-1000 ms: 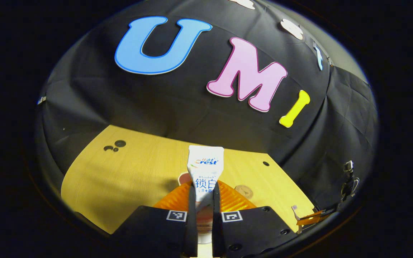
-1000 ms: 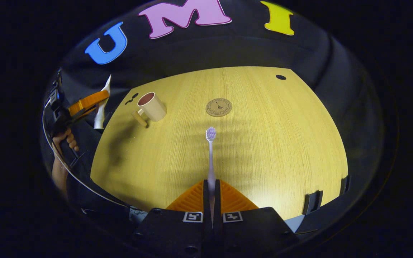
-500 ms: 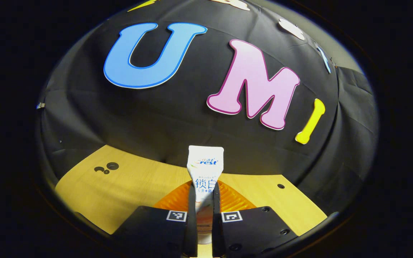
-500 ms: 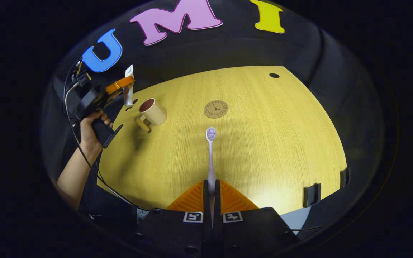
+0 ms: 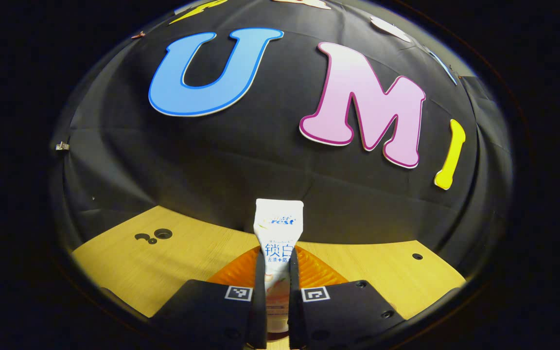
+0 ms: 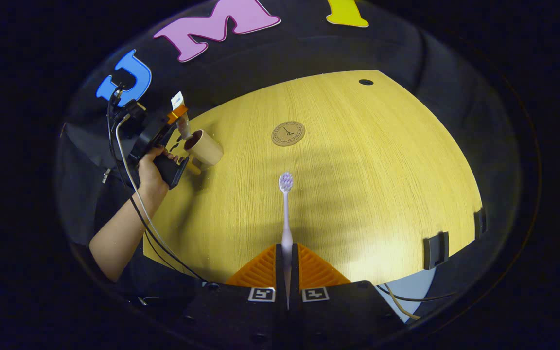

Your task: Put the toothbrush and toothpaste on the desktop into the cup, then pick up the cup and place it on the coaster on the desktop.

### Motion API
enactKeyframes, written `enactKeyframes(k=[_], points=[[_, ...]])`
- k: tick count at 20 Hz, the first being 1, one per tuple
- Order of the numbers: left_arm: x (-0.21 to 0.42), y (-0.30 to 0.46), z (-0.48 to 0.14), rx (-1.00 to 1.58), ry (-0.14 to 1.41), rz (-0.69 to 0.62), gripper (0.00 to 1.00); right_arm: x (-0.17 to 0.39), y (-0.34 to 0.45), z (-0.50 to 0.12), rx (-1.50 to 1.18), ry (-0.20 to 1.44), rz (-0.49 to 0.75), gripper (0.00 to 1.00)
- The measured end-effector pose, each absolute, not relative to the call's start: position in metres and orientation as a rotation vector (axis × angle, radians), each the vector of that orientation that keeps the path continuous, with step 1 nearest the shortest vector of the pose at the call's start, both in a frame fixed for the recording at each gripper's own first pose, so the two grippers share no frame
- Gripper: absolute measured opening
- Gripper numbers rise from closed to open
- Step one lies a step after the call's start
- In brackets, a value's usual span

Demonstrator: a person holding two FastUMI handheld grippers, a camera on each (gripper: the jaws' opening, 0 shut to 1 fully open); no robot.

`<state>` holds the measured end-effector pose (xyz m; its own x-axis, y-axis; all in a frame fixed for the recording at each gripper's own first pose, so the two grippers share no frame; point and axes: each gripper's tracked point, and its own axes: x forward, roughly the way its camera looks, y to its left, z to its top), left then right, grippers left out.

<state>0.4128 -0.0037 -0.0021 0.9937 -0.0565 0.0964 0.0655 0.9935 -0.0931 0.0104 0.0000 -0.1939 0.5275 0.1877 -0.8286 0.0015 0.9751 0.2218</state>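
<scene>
Wooden desktop [image 6: 348,184] with the coaster [image 6: 288,133] bare near the middle and the cup [image 6: 203,148] off to one side, well apart from it. Toothpaste [image 5: 277,228] clamped upright in the left gripper [image 6: 179,114], its lower end right at the cup's mouth, apparently about to go in. Toothbrush [image 6: 286,209] pinched by its handle in the right gripper [image 6: 287,260], aloft over the desktop, not yet in the cup; cup not yet carried to the coaster.

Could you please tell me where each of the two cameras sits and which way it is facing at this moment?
Left gripper view: rides the left gripper, facing the booth wall over the desk's far edge; its jaws clamp the toothpaste.
Right gripper view: rides the right gripper, looking down across the desk at cup and coaster; its jaws clamp the toothbrush; a hand shows.
Shared: desk, toothpaste, left gripper.
</scene>
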Motion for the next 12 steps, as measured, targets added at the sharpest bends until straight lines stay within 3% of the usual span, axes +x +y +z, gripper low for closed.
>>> enactKeyframes(k=[7, 8, 9, 12], points=[[0.422, 0.004, -0.039, -0.066, -0.029, -0.036, 0.26, 0.030, -0.003, -0.194, 0.201, 1.016, 0.113, 0.05], [0.420, 0.006, -0.045, -0.070, -0.014, -0.032, 0.31, 0.032, -0.002, -0.195, 0.201, 1.019, 0.116, 0.05], [0.419, 0.008, -0.045, -0.068, -0.009, -0.029, 0.23, 0.034, -0.001, -0.194, 0.201, 1.019, 0.120, 0.05], [0.410, 0.003, -0.049, -0.079, 0.017, -0.065, 0.66, 0.044, 0.005, -0.194, 0.191, 1.008, 0.136, 0.05]])
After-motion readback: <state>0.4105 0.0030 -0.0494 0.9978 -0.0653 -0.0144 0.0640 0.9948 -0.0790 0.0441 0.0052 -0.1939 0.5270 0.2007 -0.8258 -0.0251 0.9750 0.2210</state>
